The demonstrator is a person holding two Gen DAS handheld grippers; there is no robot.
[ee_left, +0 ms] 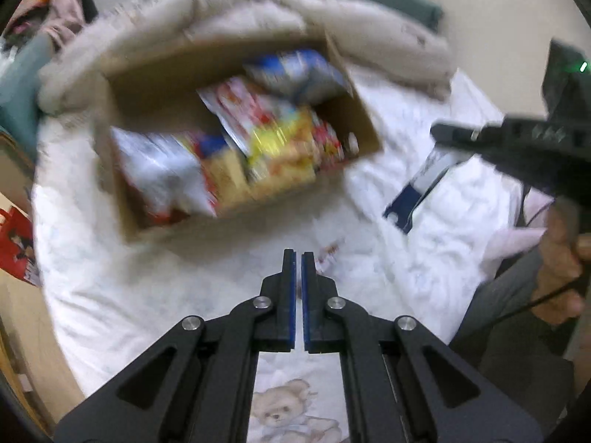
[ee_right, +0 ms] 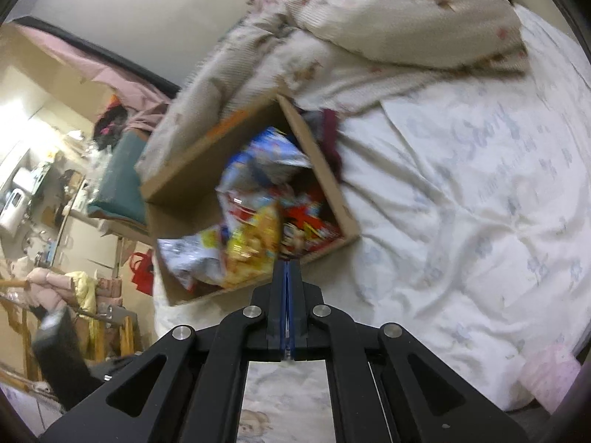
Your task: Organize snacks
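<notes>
Box (ee_left: 122,199) of snacks sits on the bed (ee_left: 110,295), open top up, back edge against the blanket (ee_left: 229,3). Left view is motion-blurred, so label details are unreadable.

- Box long axis: in the left view it runs lower-left to upper-right; in the right view the box (ee_right: 321,170) runs from near-left up toward the blanket (ee_right: 406,18).
- Contents, left view: blue-white bag (ee_left: 295,70) at the far end, red-white bag (ee_left: 240,107) under it, yellow bag (ee_left: 284,144) mid-box, silver bag (ee_left: 162,170) at the near-left end. Bags lie jumbled, mostly lengthwise with the box; they overlap.
- Right view shows the same stack: blue-white bag (ee_right: 266,158) far, yellow bag (ee_right: 255,243) near, silver bag (ee_right: 192,254) at the near-left corner, red pack (ee_right: 314,221) along the right wall.

Left gripper (ee_left: 298,254): jaws nearly closed, thin gap between the blue pads, nothing between them. It hangs over bare sheet, short of the box's near edge.

Right gripper (ee_right: 288,265): jaws pressed together, pads touching, nothing visibly held. Tips overlap the box's near rim by the yellow bag; contact can't be told.

A dark blue-and-white flat item (ee_left: 417,192) lies on the sheet right of the box.
</notes>
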